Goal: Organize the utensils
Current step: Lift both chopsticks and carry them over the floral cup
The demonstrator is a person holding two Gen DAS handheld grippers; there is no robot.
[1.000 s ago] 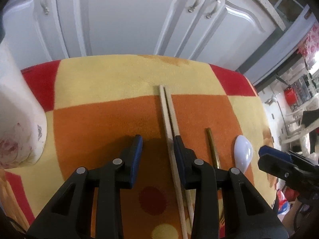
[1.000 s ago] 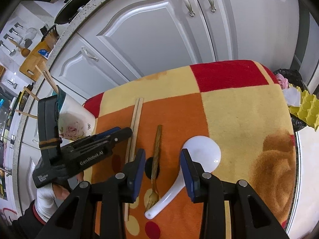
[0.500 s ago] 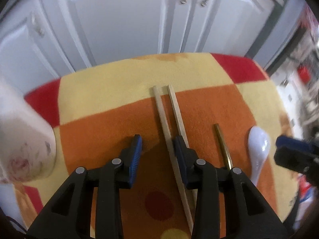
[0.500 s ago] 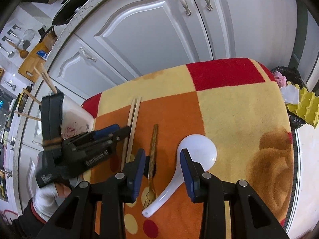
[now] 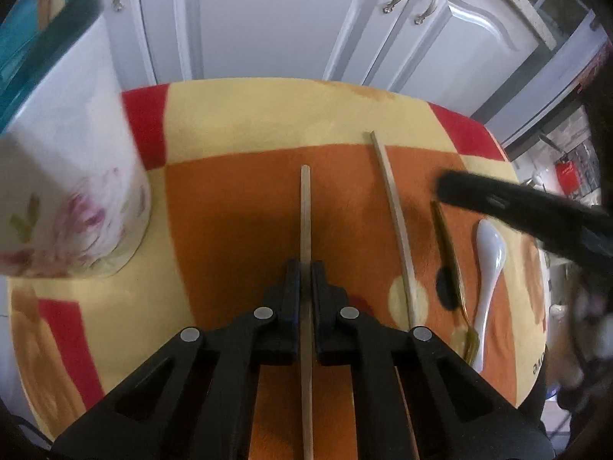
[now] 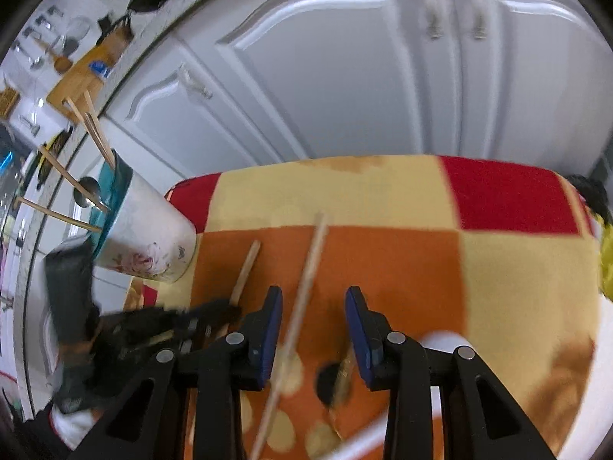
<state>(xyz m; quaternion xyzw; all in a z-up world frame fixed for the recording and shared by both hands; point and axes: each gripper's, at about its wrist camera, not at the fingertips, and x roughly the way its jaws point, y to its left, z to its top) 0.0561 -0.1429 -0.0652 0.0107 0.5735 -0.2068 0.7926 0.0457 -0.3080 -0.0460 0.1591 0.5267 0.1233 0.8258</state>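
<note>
The jaws of the left gripper [image 5: 305, 268] are closing on 1 wooden chopstick [image 5: 305, 207], and the pads look pressed on it from both sides. The stick runs straight out between them, with its far tip over the orange square of the cloth [image 5: 237, 207]. The grip sits near the middle of the stick, which is a good spot, because a long thin stick held at 1 end would swing and tip. The stick is light, hard and smooth, so it can slide or twist if the squeeze is weak. The jaws of the right gripper [image 6: 313, 326] stand apart with nothing squeezed. A second chopstick [image 6: 306, 283] lies on the cloth and passes just inside the left blue pad [image 6: 272, 329], but the picture is blurry, so it is hard to be sure if it touches. This stick should also be taken near its middle. Further out, a gold fork [image 5: 452, 264] and a white spoon [image 5: 488, 268] lie side by side on the cloth. The spoon looks smooth and breakable, so its thin handle is the best place to hold it. A tall flowered cup [image 6: 147, 241] stands at the cloth's corner with sticks and a spoon already in it, and that is likely where these things belong.
</note>
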